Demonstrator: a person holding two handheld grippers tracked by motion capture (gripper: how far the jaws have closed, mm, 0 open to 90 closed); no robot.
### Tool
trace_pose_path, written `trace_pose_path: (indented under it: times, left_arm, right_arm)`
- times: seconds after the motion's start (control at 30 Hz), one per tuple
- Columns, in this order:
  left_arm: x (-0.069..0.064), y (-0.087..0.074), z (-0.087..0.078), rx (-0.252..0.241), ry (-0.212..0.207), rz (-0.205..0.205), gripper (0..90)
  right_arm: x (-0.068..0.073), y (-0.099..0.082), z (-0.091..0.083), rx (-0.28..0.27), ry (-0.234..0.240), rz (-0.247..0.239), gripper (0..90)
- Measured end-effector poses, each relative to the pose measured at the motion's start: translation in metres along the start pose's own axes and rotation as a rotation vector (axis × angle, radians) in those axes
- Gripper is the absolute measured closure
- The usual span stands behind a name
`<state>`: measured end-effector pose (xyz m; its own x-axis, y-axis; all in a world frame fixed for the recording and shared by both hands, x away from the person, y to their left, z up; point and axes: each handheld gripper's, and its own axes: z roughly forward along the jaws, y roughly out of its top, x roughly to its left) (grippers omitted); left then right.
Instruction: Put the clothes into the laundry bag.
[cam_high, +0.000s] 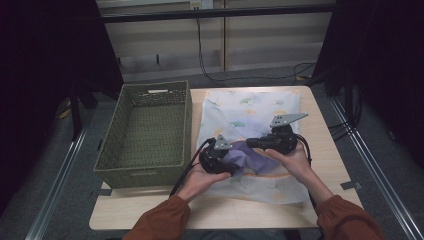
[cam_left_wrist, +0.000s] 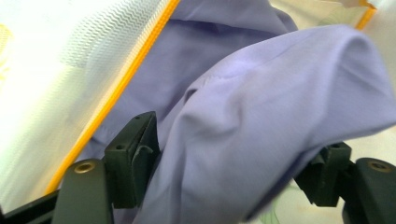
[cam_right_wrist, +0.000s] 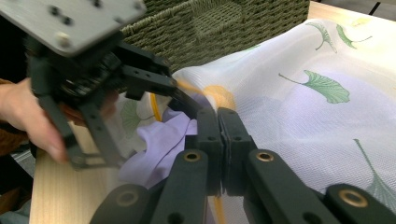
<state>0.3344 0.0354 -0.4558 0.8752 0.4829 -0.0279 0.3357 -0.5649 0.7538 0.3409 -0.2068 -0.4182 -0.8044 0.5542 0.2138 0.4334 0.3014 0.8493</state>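
A lilac garment (cam_high: 251, 159) lies bunched at the mouth of a white mesh laundry bag (cam_high: 250, 112) printed with green leaves, near the front middle of the desk (cam_high: 320, 132). Part of the cloth sits inside the bag behind its orange-edged opening (cam_left_wrist: 122, 81), and part spills out toward the person. In the left tool view a fold of the lilac cloth humps up between the two black jaws, which stand apart with the fabric draped between them; the pads do not press on it, so this left tool (cam_high: 226, 161) is open with the garment loose in its gap. Its jaws have just been opening.

The right tool (cam_right_wrist: 219, 122) is closed, its two jaws pressed together on the edge of the mesh bag by the orange trim, with the lilac cloth just below and to the side. From above, the right tool (cam_high: 251, 143) points toward the left one, and the two sit close over the garment.

The bag covers the right half of the desk. A woven green basket (cam_high: 119, 117) stands on the left half, just beside the bag.
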Motion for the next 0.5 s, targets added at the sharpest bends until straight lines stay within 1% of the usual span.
trace_pose_path:
  times: [0.03,0.07,0.1,0.13,0.2,0.23,0.27,0.3,0.37,0.4,0.43,0.47,0.5]
  left_arm:
    - [-0.001,0.0,-0.004,-0.003,0.006,0.008,29.1]
    - [-0.002,0.0,-0.007,-0.013,-0.003,0.014,29.1]
    - [-0.003,0.0,-0.01,-0.01,-0.002,0.018,29.0]
    - [-0.004,0.0,-0.012,-0.026,-0.005,0.024,29.1]
    - [-0.007,0.0,-0.018,-0.026,-0.022,0.048,29.7]
    - [-0.007,-0.001,-0.019,-0.028,-0.027,0.048,30.5]
    - [-0.007,-0.001,-0.02,-0.016,-0.027,0.049,30.7]
    - [-0.006,-0.003,-0.018,-0.013,-0.033,0.055,30.3]
    - [-0.004,-0.009,-0.007,0.031,-0.031,0.054,27.4]
    - [-0.003,-0.013,0.0,0.059,-0.025,0.054,27.4]
    - [-0.002,-0.016,0.006,0.087,-0.013,0.045,26.9]
    - [-0.001,-0.018,0.01,0.106,-0.013,0.048,26.4]
    - [-0.002,-0.019,0.014,0.123,-0.01,0.059,28.4]
  right_arm:
    - [0.0,0.0,0.0,-0.001,0.003,0.001,89.0]
    - [0.0,0.0,0.001,0.0,0.002,0.002,88.9]
    - [0.0,0.0,0.001,0.002,0.002,0.003,88.9]
    - [0.0,0.0,0.001,0.004,0.003,0.004,89.0]
    - [0.0,-0.001,0.001,0.004,0.004,0.002,88.9]
    - [0.0,0.0,0.001,0.005,0.003,0.003,88.9]
    - [0.0,0.0,0.001,0.004,0.004,0.002,88.9]
    - [0.0,0.0,0.001,0.004,0.004,0.002,88.9]
    - [0.0,0.0,0.001,0.003,0.004,0.007,88.9]
    - [0.0,0.0,0.002,0.002,0.005,0.008,89.0]
    - [0.0,0.0,0.002,0.003,0.005,0.007,88.9]
    - [0.001,0.0,0.002,0.004,0.006,0.007,88.9]
    - [0.001,0.0,0.002,0.005,0.006,0.005,88.9]
